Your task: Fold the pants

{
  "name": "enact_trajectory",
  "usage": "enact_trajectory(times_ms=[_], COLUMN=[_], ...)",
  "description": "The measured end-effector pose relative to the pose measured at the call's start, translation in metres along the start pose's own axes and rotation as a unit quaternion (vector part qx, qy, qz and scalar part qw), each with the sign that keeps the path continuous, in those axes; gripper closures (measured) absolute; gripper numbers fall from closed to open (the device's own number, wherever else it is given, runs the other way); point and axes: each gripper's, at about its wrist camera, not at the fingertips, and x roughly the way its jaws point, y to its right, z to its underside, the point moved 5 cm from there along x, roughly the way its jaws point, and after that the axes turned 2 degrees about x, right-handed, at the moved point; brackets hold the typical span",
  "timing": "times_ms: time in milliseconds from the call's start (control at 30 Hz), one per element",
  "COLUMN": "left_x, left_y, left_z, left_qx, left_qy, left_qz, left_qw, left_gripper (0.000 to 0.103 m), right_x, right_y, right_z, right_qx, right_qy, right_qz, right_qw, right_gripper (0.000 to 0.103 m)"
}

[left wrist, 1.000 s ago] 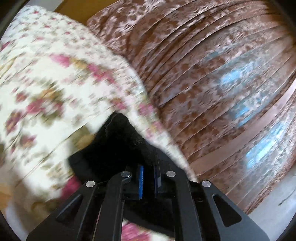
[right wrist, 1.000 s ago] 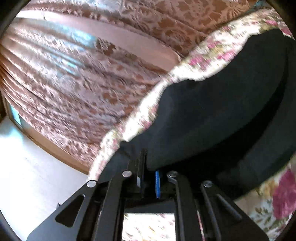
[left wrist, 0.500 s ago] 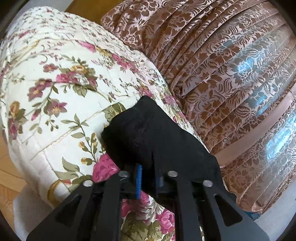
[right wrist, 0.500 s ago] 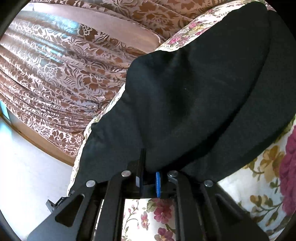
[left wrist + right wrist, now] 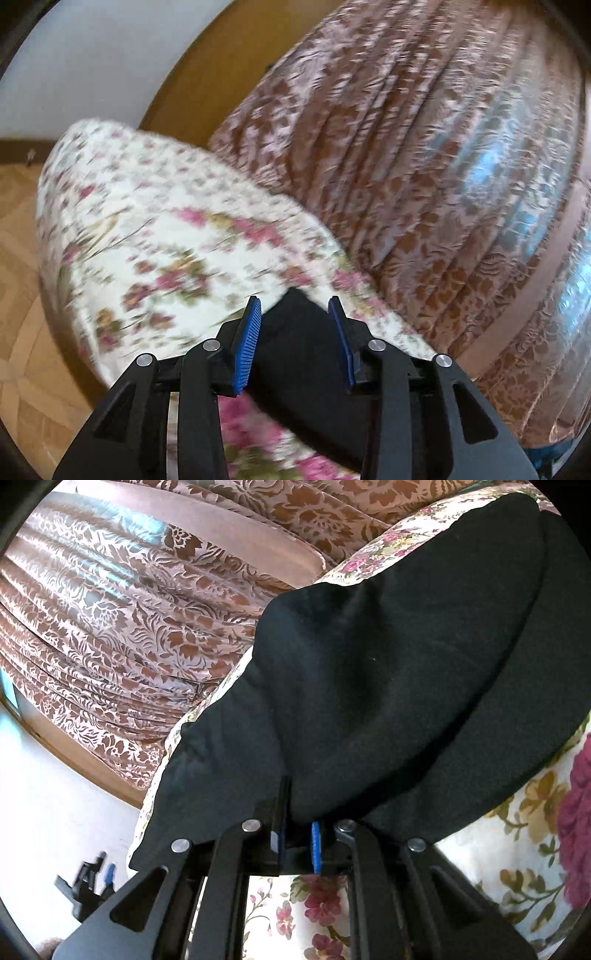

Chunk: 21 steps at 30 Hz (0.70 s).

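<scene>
The black pants (image 5: pixel 388 672) lie folded over on a floral quilt (image 5: pixel 517 849). My right gripper (image 5: pixel 297 836) is shut on a folded edge of the pants at their near side. In the left wrist view a corner of the pants (image 5: pixel 306 354) lies on the quilt (image 5: pixel 155 236) between the blue pads of my left gripper (image 5: pixel 293 321), which is open and holds nothing. The left gripper also shows small at the lower left of the right wrist view (image 5: pixel 92 882).
Brown patterned pleated curtains (image 5: pixel 424 147) hang close behind the bed, also in the right wrist view (image 5: pixel 129 602). A wooden floor (image 5: pixel 22 295) lies to the left of the bed, with a white wall (image 5: pixel 92 55) beyond.
My left gripper has opened and let go of the pants corner, and has drawn back. My right gripper stays shut on the pants edge and has barely moved.
</scene>
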Motion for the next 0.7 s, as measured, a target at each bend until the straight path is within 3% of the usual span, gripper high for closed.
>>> enact_trajectory(times_ms=[33,167,333,467,533,633,700], left_x=[0.004,0.037,0.085,0.108,0.109,0.105,0.104], left_y=[0.011,0.066,0.122,0.118,0.109,0.11,0.112], left_z=[0.001,0.027,0.085,0.119,0.127,0.127,0.129], left_qx=[0.012,0.074,0.159,0.195,0.186,0.175,0.182], left_qy=[-0.006,-0.072,-0.172,-0.199,-0.195,-0.188,-0.184], left_qz=[0.016,0.079,0.132,0.107,0.117,0.149,0.15], left_qw=[0.9998,0.9915,0.9632,0.9546,0.9559,0.9548,0.9543], left_gripper=[0.045,0.044,0.044,0.044,0.044,0.031,0.031], right_x=[0.0,0.002,-0.008,-0.029,-0.044,-0.062,-0.073], right_y=[-0.001,-0.008,-0.016,-0.004,0.016,0.046,0.069], right_z=[0.0,0.001,-0.004,-0.02,-0.036,-0.062,-0.083], right_qx=[-0.003,-0.016,-0.036,-0.044,-0.031,0.01,0.044], right_qy=[0.0,-0.004,-0.006,0.026,0.05,0.082,0.102], right_qz=[0.001,-0.002,0.011,0.045,0.077,0.097,0.103], right_qw=[1.0,1.0,0.999,0.998,0.995,0.992,0.989], right_gripper=[0.092,0.08,0.056,0.05,0.045,0.045,0.045])
